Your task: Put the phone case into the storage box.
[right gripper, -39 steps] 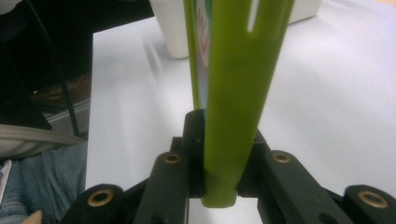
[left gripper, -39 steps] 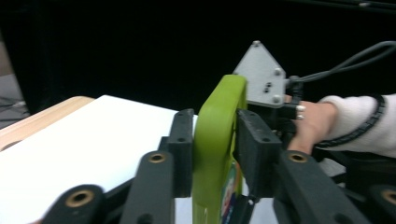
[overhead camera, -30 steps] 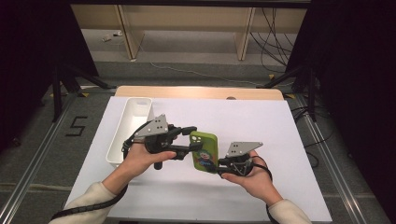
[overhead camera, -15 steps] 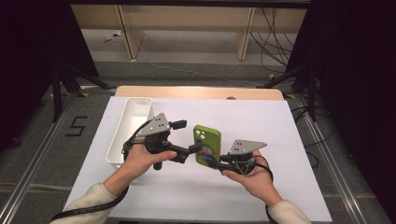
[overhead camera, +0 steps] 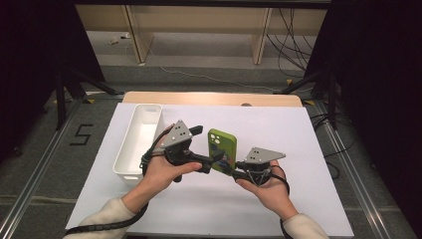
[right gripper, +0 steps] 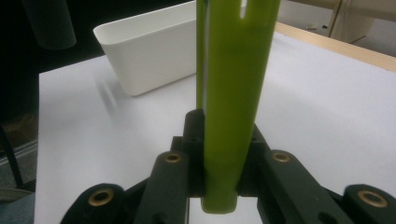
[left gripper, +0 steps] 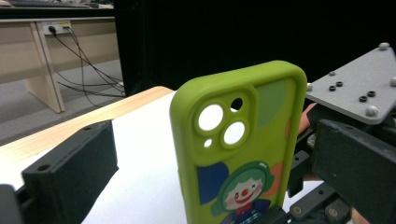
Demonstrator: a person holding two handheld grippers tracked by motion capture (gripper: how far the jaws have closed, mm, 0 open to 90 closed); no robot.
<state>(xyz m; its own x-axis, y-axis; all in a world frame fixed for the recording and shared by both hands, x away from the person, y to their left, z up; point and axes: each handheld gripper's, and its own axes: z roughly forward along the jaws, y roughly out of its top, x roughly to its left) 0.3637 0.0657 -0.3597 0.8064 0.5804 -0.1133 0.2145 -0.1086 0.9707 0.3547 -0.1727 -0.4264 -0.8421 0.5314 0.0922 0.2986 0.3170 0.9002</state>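
Phone case (overhead camera: 222, 149) stays clamped in right gripper (overhead camera: 234, 172); left gripper (overhead camera: 208, 149) has just been opening, releasing it.

A black "5" (overhead camera: 82, 134) is marked on the grey floor (overhead camera: 45, 164) left of the table.

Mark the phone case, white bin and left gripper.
green phone case (left gripper: 238, 154), left gripper view, back face below the camera cutouts.
white bin (overhead camera: 130, 157), high view, left wall.
left gripper (overhead camera: 208, 148), high view, midway between its open fingertips.
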